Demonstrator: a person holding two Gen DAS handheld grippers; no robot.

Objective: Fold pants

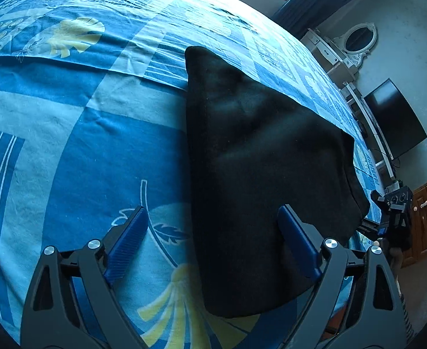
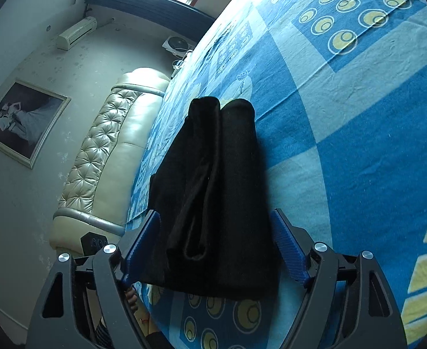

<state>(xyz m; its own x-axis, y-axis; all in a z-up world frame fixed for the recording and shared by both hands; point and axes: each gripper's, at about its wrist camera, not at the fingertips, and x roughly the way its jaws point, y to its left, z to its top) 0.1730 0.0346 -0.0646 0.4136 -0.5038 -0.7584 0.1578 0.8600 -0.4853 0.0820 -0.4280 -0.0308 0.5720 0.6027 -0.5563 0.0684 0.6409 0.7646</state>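
Jaws of both grippers wide, folded black pants (image 2: 213,197) on blue patterned bedsheet (image 1: 68,133).

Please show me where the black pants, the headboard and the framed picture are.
black pants (image 2: 213,192): right wrist view, on the middle of the folded stack.
headboard (image 2: 108,157): right wrist view, on its tufted padding.
framed picture (image 2: 24,122): right wrist view, on the image inside the frame.
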